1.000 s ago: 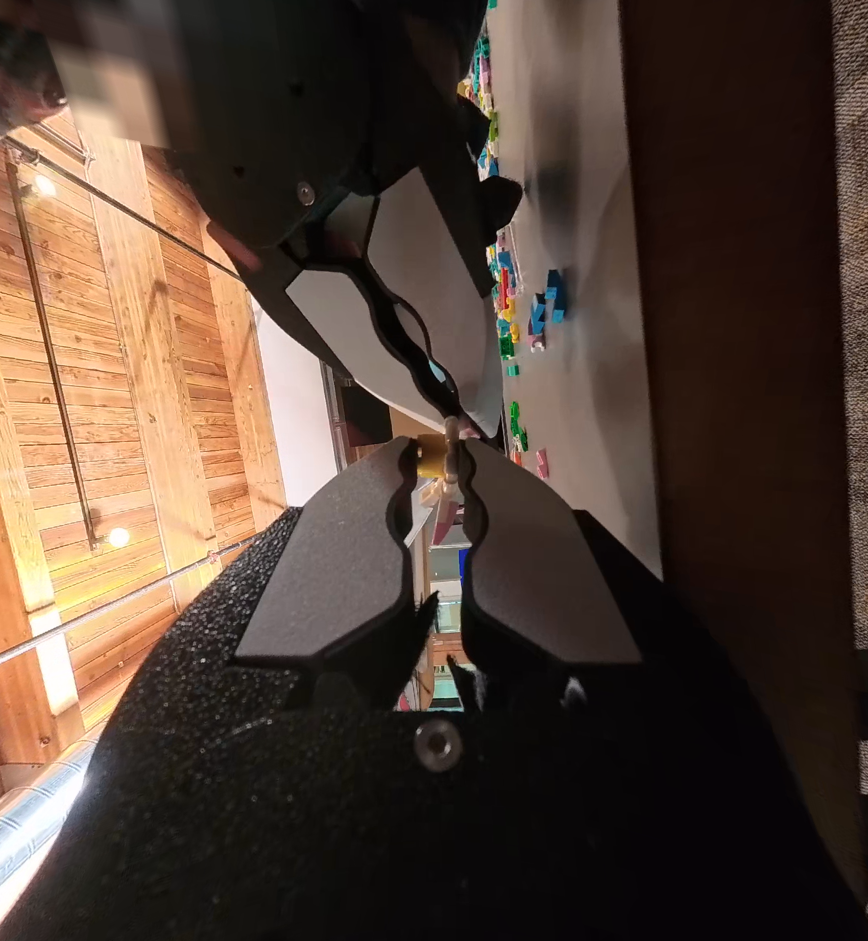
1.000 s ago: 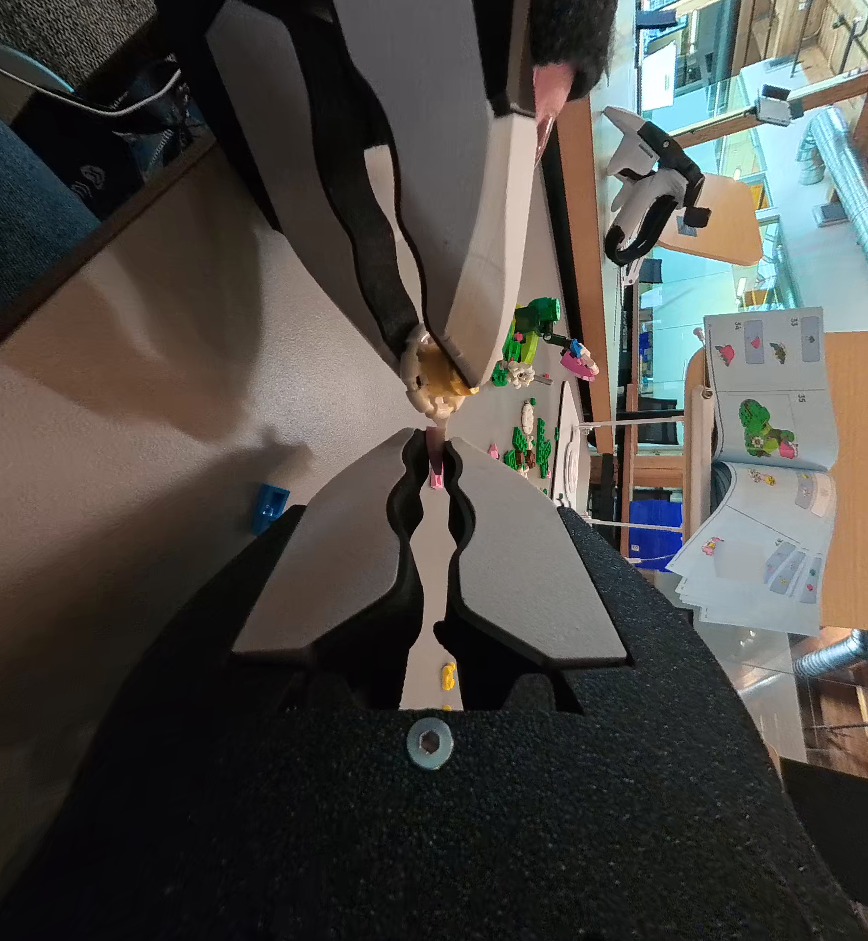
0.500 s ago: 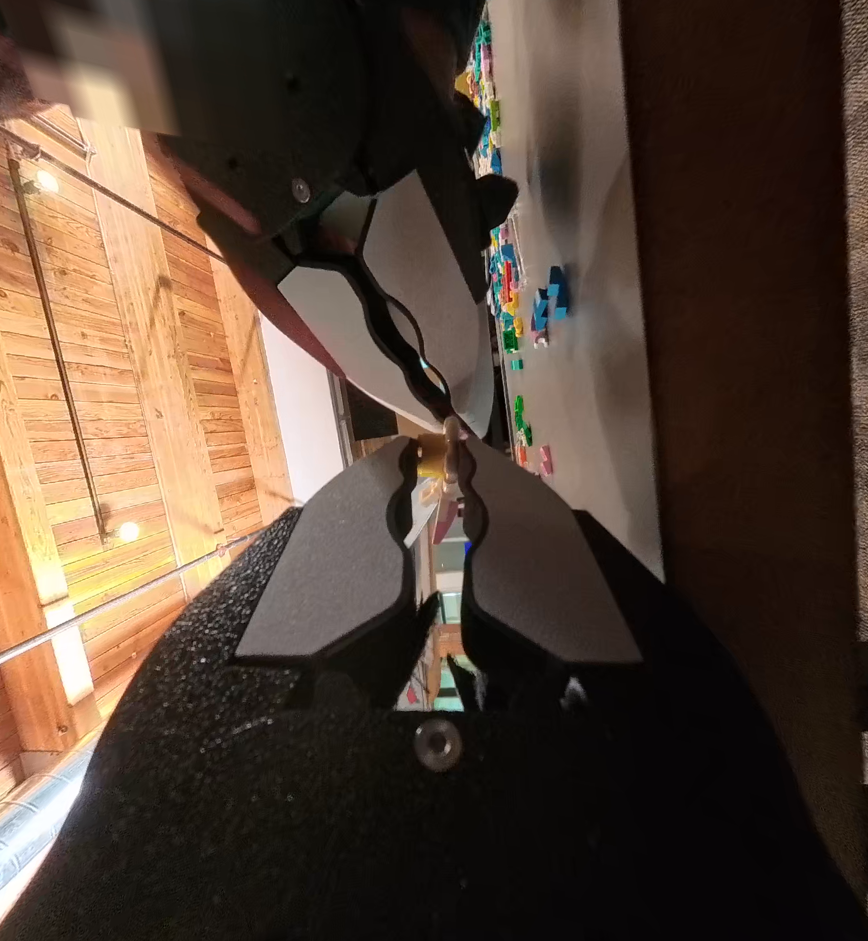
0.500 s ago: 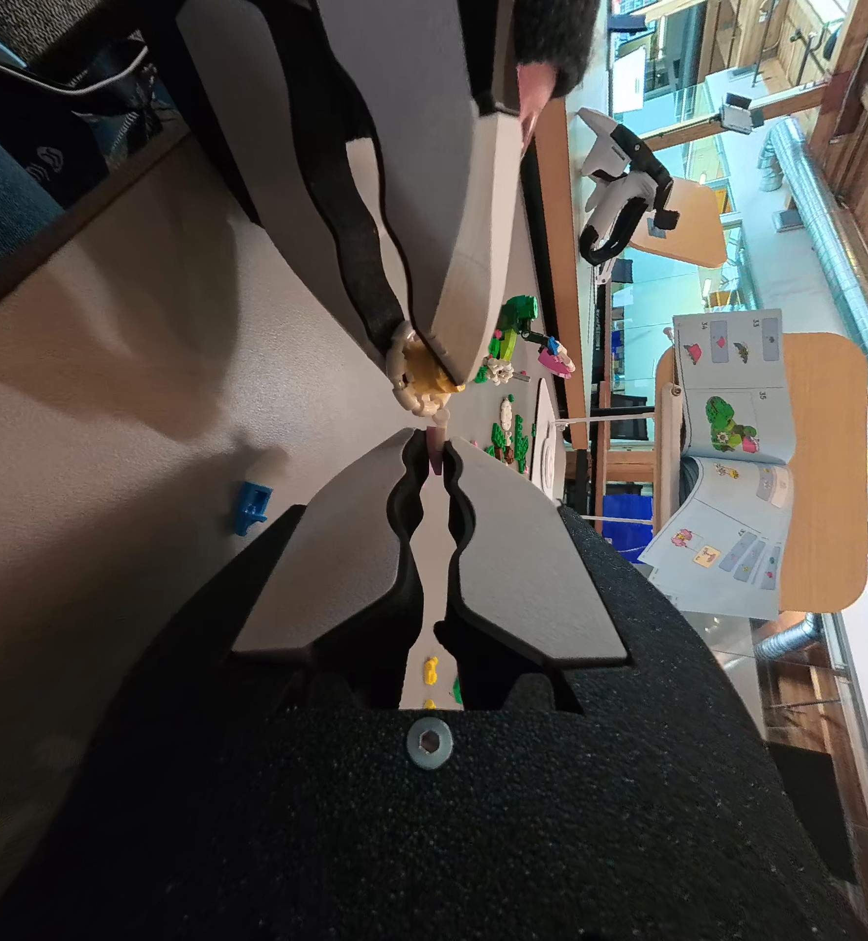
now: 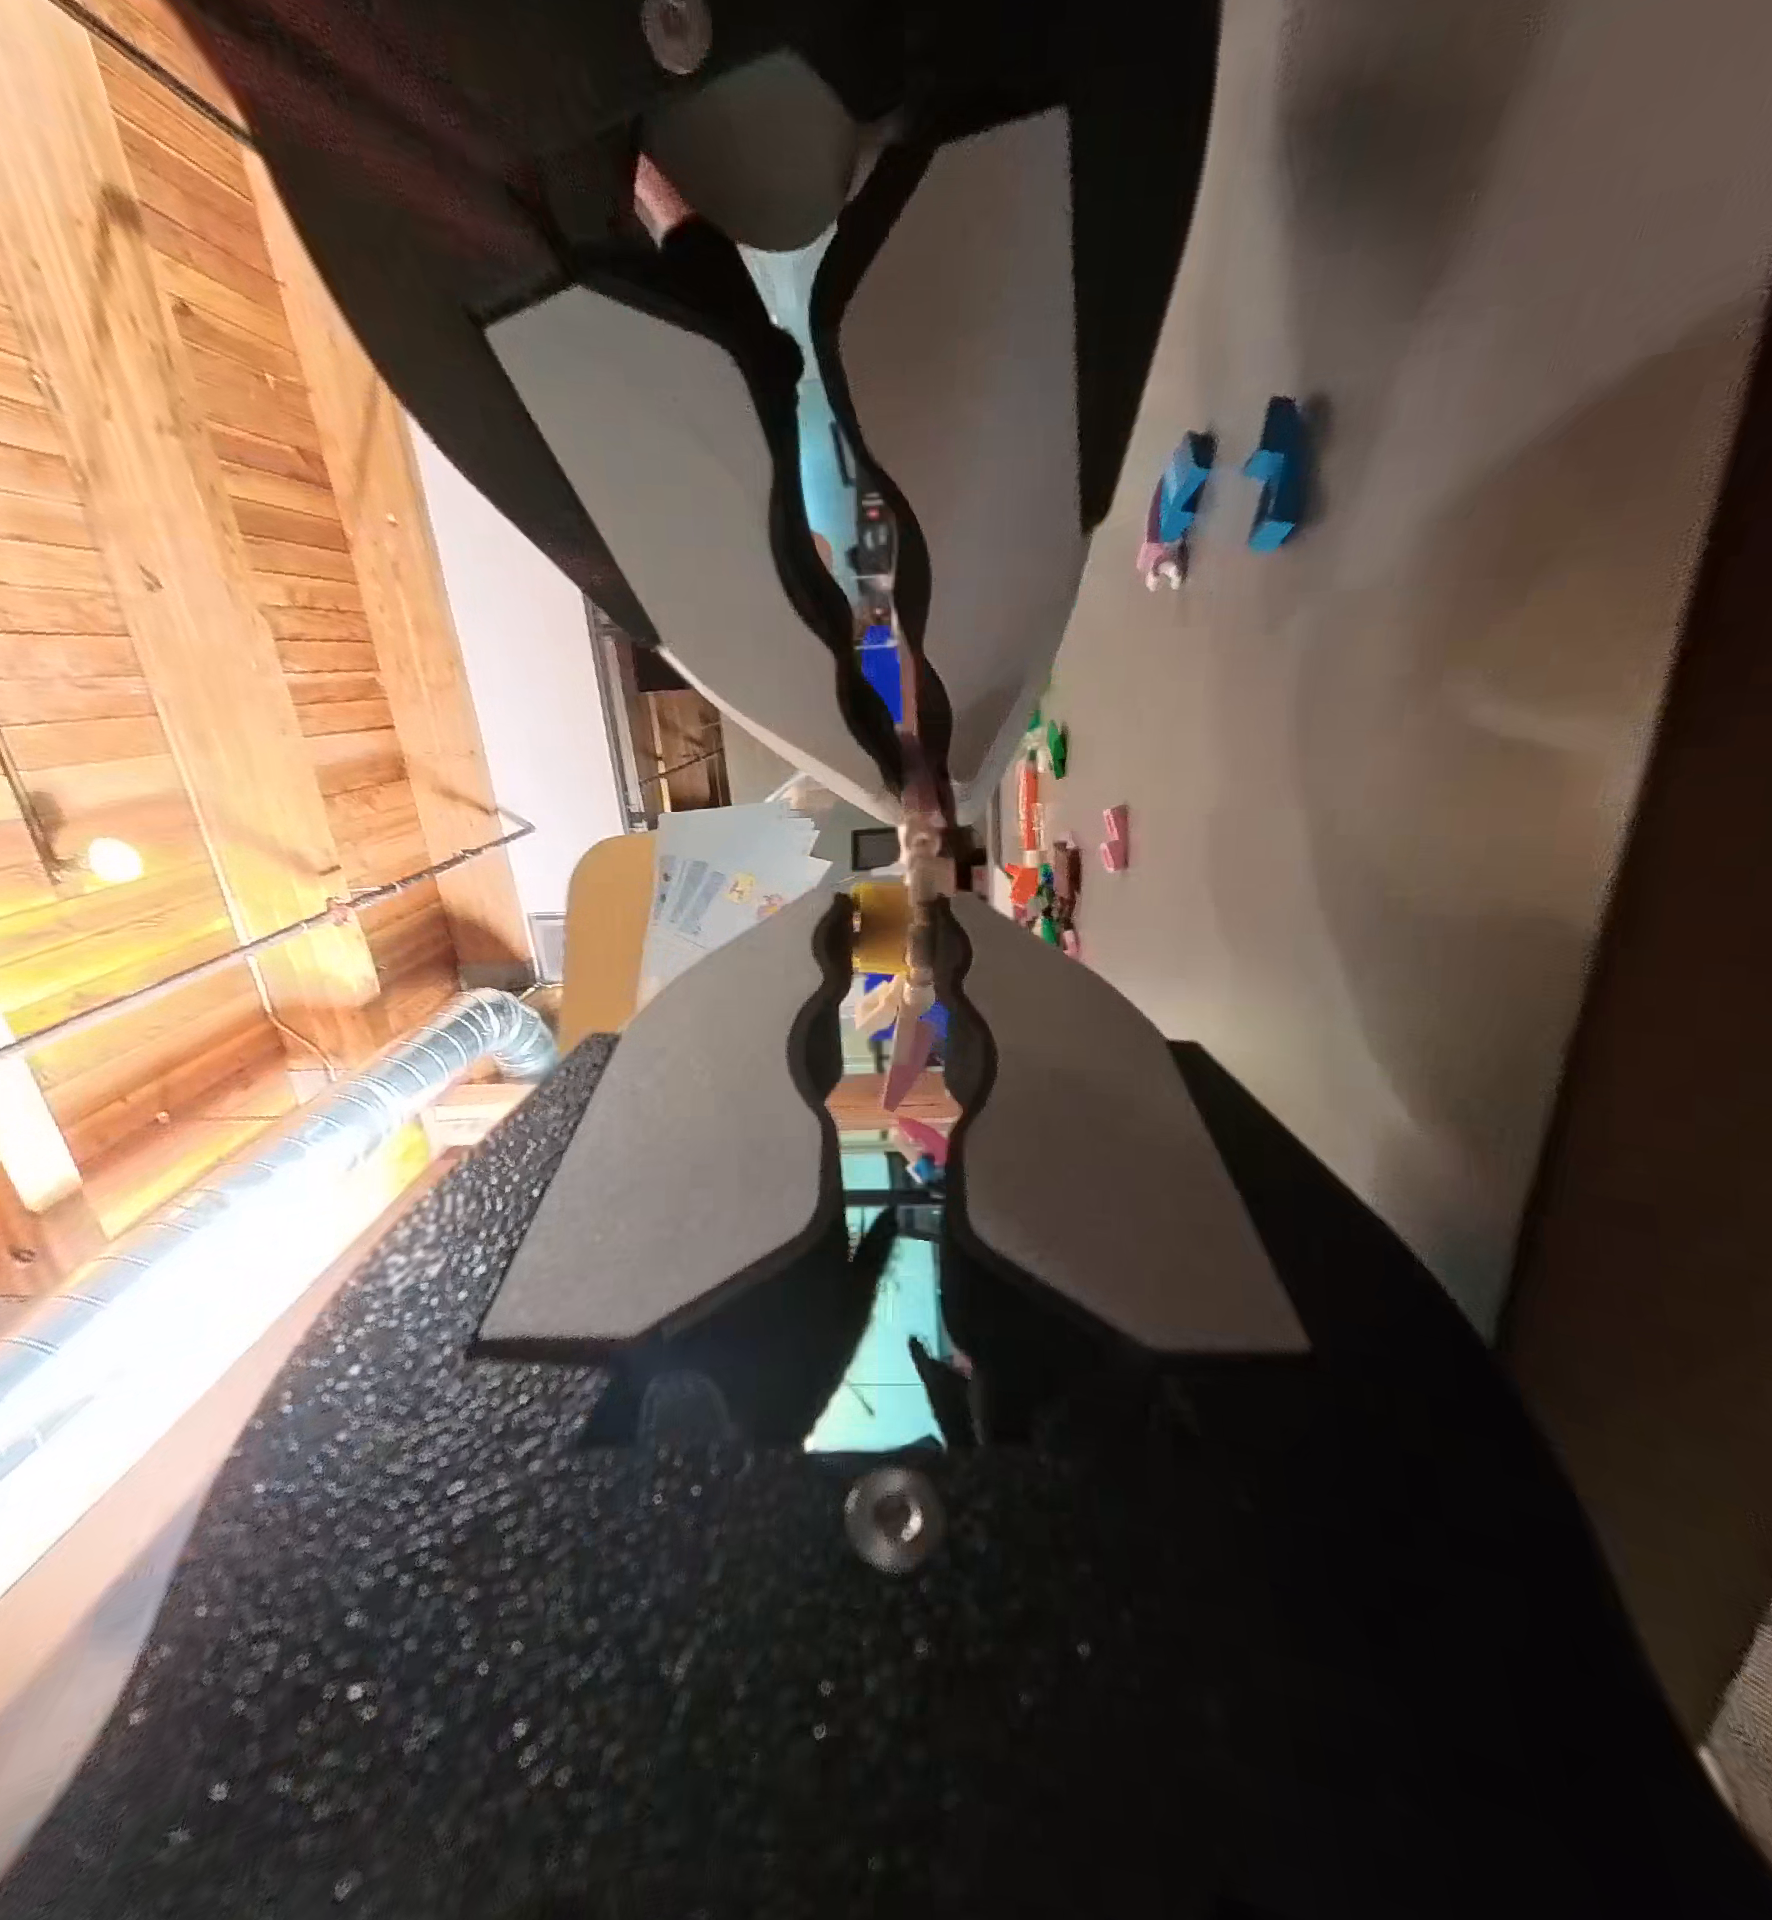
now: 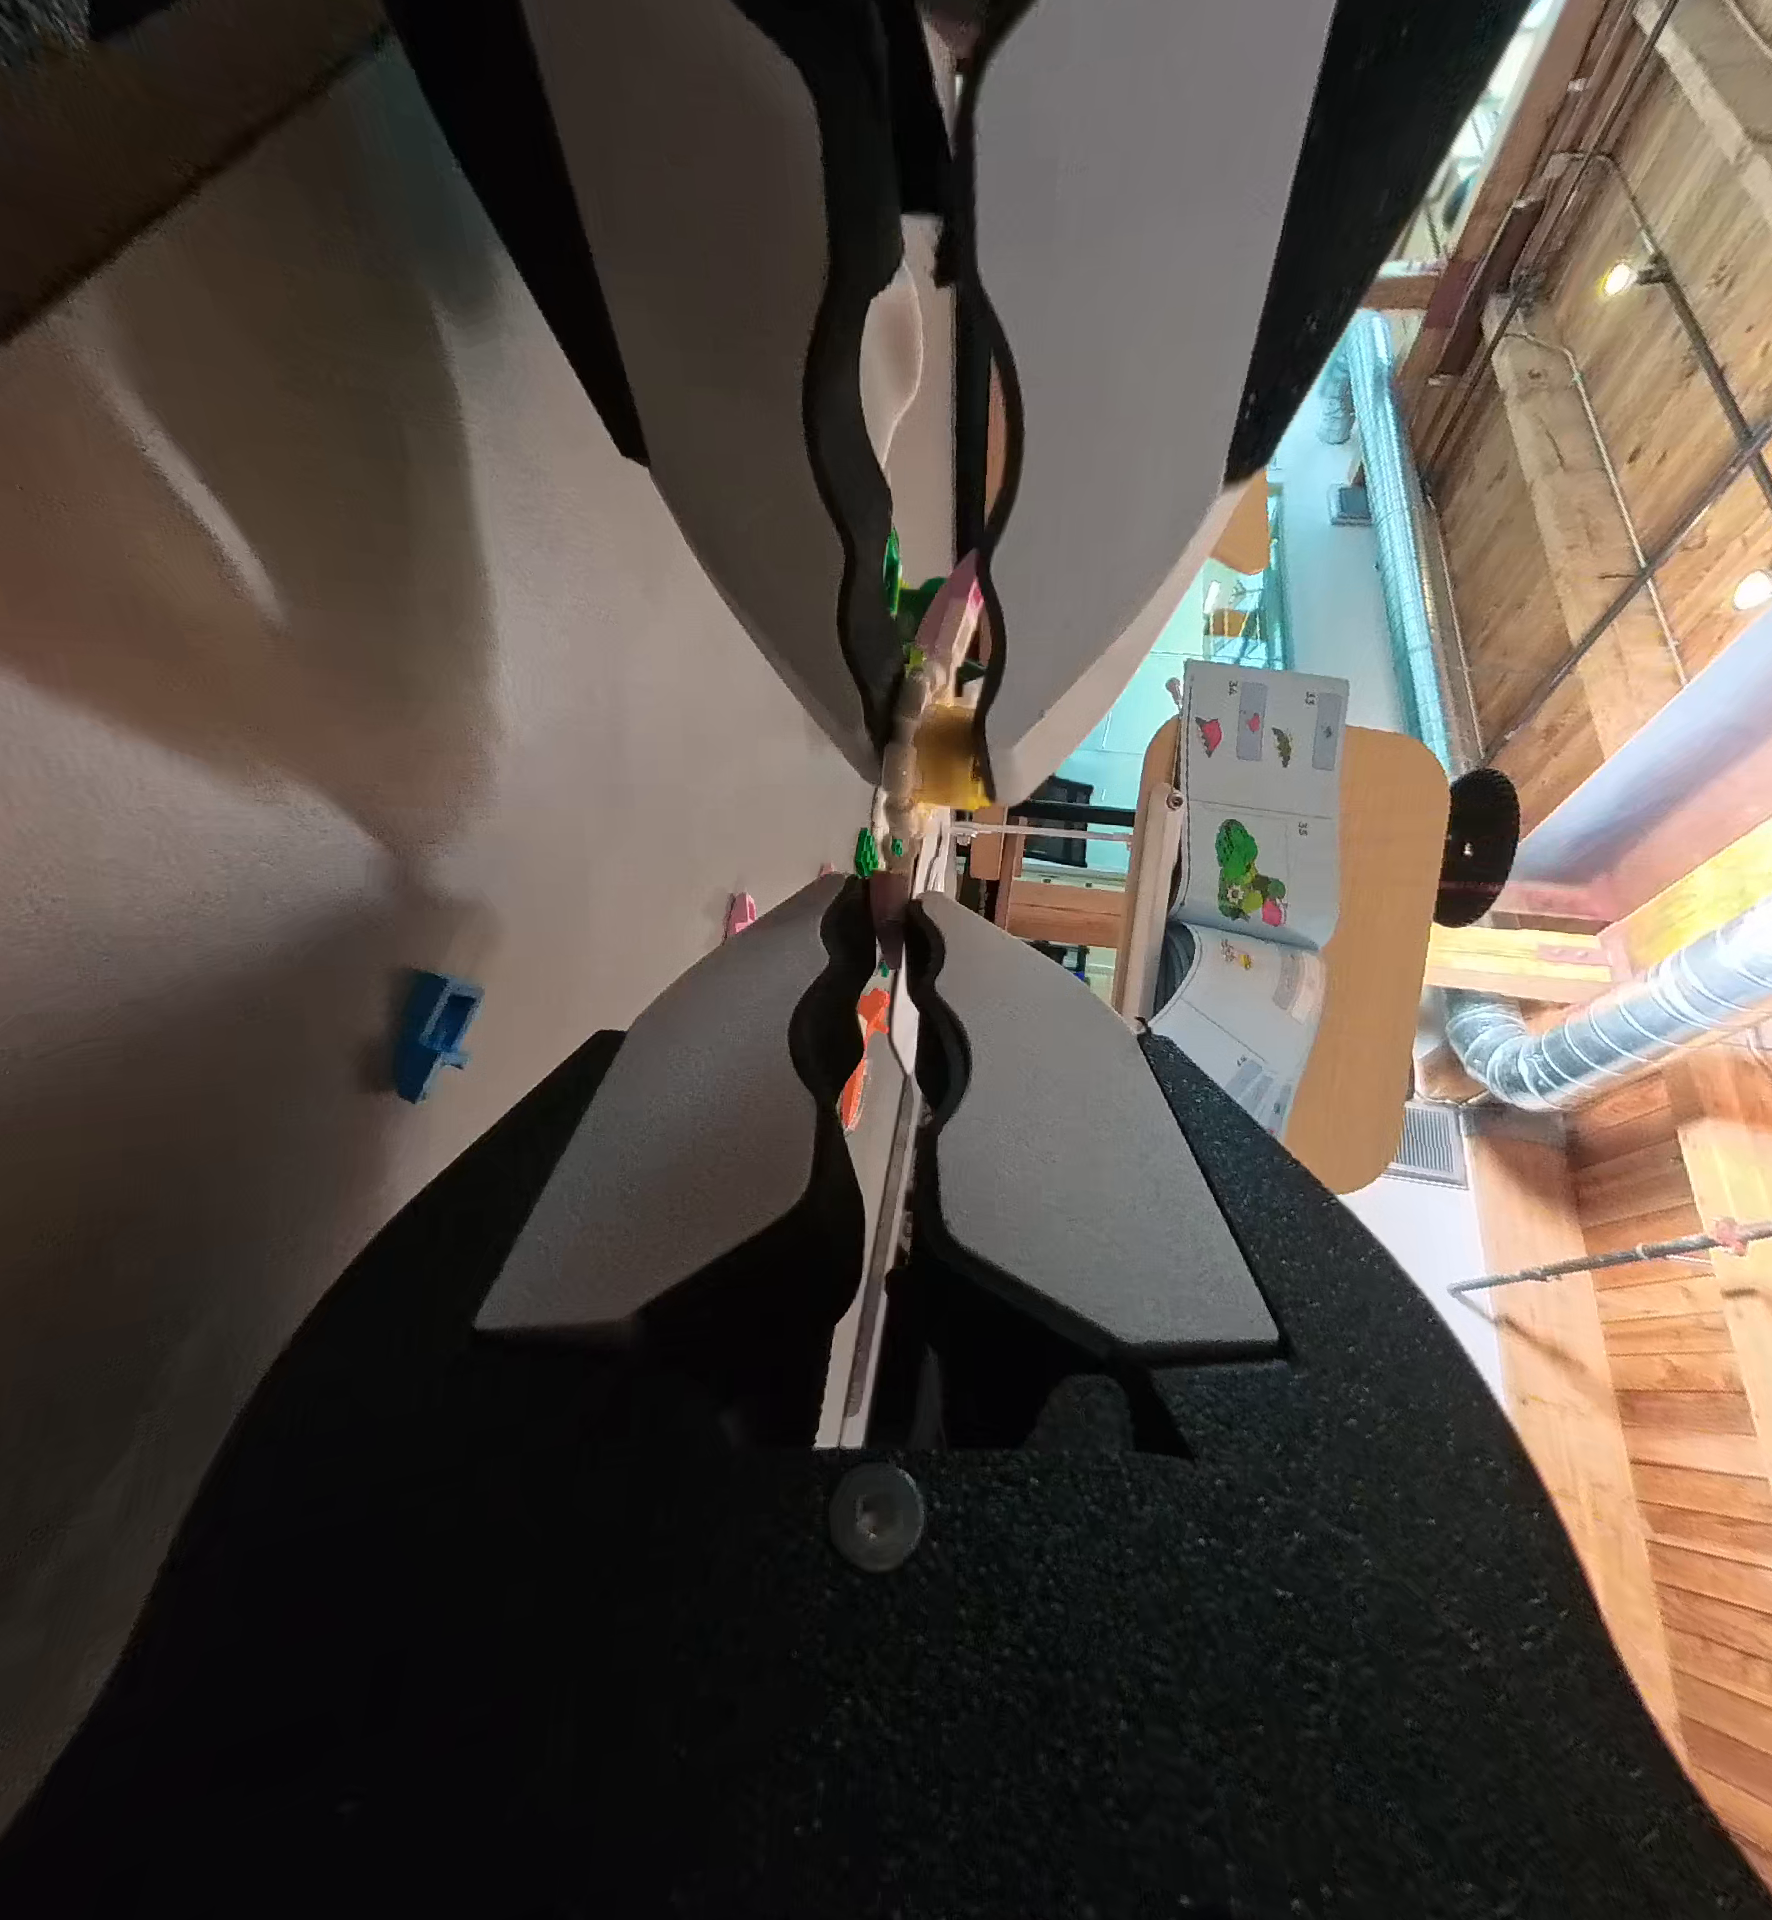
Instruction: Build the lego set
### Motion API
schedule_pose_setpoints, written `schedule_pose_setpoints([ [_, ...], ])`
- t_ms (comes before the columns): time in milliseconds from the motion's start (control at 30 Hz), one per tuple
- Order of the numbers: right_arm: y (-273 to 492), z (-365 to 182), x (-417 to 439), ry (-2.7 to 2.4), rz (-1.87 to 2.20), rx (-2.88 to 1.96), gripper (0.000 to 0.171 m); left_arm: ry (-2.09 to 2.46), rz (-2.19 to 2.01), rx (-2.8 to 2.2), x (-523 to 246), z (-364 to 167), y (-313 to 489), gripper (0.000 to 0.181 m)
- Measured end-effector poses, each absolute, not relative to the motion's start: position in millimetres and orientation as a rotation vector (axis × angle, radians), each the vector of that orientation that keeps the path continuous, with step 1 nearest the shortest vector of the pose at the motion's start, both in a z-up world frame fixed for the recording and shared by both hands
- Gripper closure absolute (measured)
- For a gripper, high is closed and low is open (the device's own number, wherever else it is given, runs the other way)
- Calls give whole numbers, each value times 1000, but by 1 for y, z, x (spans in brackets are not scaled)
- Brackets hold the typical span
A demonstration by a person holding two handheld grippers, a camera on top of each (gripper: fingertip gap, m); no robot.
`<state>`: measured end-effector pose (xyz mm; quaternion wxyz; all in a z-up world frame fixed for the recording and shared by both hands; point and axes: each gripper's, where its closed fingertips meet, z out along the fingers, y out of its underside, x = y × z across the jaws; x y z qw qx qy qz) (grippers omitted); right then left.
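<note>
My left gripper [image 5: 897, 914] is shut on a small flower piece, a yellow stud [image 5: 874, 912] with white petals [image 5: 921, 940]. My right gripper [image 6: 884, 899] is shut on a thin dark pink piece [image 6: 888, 914]. The two grippers meet tip to tip above the table, and the pink piece touches the white petals [image 6: 901, 774] beside the yellow stud [image 6: 949, 767]. The right gripper [image 5: 921, 805] fills the top of the left wrist view. The left gripper [image 6: 932, 764] fills the top of the right wrist view.
The grey table [image 5: 1381, 727] carries loose bricks: two blue ones [image 5: 1277, 473], a pink one [image 5: 1116, 836] and a mixed pile [image 5: 1043, 873]. The right wrist view shows a blue brick [image 6: 435, 1029], an orange piece [image 6: 866, 1039] and an open instruction booklet [image 6: 1256, 831] on a stand.
Both grippers have swung into line and now face each other squarely, tip to tip. The pink piece stays against the flower piece. The background has shifted in both views.
</note>
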<state>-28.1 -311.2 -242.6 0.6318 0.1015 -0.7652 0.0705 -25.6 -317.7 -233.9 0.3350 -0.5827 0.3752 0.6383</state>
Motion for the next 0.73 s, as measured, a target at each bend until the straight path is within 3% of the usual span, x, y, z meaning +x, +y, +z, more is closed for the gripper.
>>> schedule_pose_setpoints([
  [33, -311, -243, -28, -1753, 154, 231, 166, 970, 1652, -1537, -26, -235, -317, 167],
  [733, -309, -284, -32, -2098, 187, 147, 166, 757, 1030, -1990, -29, -277, -304, 167],
])
